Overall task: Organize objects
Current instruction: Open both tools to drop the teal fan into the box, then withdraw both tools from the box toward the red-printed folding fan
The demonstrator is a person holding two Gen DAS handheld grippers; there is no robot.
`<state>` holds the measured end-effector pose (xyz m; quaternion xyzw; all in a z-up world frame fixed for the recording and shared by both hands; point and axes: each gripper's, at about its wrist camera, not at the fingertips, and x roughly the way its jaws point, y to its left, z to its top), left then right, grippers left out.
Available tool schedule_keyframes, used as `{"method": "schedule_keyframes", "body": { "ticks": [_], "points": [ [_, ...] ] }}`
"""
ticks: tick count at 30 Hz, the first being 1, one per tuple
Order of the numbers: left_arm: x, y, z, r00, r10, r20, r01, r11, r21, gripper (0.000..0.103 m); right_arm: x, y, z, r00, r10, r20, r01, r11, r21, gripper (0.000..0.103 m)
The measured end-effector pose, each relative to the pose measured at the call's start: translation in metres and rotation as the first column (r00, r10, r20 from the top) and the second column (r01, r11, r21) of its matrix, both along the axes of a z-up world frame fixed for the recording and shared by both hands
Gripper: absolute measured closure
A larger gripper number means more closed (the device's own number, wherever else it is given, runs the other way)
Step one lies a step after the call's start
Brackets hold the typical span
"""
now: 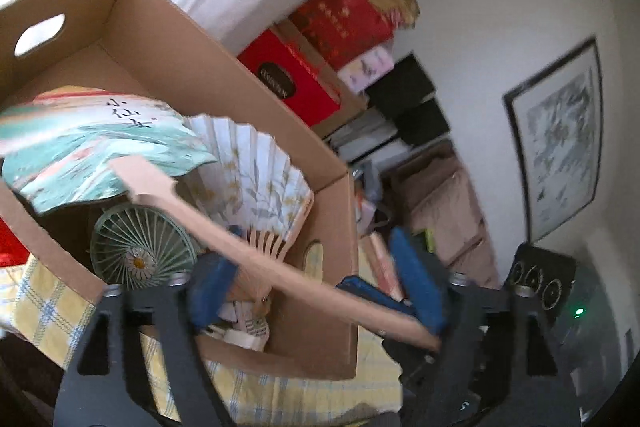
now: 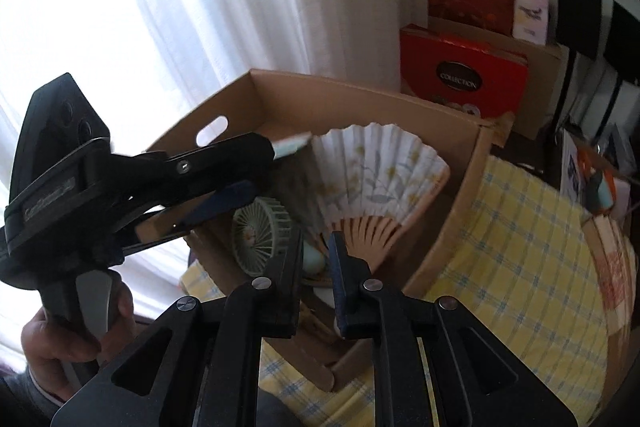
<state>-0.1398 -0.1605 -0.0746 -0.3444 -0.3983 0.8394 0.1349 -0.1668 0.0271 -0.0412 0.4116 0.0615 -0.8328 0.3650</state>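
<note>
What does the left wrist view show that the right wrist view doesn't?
Only the left wrist view: the teal round fan's face, its wooden handle lying across the open left gripper, and a framed picture.
Only the right wrist view: the hand holding the left gripper, and the nearly shut right gripper.
Both: the box, white folding fan, green electric fan, yellow checked cloth.

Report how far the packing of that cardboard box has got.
Done: the folding paper fan and green electric fan lie in the cardboard box. In hand: the teal paddle fan lies on top, its handle between the open jaws of the left gripper, ungripped. The right gripper is nearly closed, empty. Left: cannot tell what else awaits.
</note>
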Motion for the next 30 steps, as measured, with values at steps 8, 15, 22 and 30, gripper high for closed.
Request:
{"method": "schedule_keyframes", "body": {
  "ticks": [8, 15, 22, 30],
  "points": [
    [-0.005, 0.03, 0.003, 0.99, -0.103, 0.095, 0.112, 0.989, -0.1, 0.001, 0.01, 0.027, 0.01, 0.999, -0.04, -0.004, 0.04, 0.999, -0.018, 0.089],
    [-0.003, 0.05, 0.007, 0.983, -0.14, 0.118, 0.154, 0.981, -0.118, 0.001, 0.022, 0.06, 0.012, 0.995, -0.1, -0.013, 0.099, 0.995, -0.017, 0.083],
    [-0.012, 0.062, 0.018, 0.977, -0.2, 0.078, 0.209, 0.969, -0.134, 0.001, 0.03, 0.093, 0.013, 0.987, -0.158, -0.015, 0.157, 0.987, -0.032, 0.081],
    [-0.04, 0.063, 0.023, 0.964, -0.23, 0.136, 0.246, 0.962, -0.119, 0.019, 0.042, 0.122, 0.012, 0.978, -0.208, -0.001, 0.208, 0.977, -0.052, 0.08]
  ]
}}
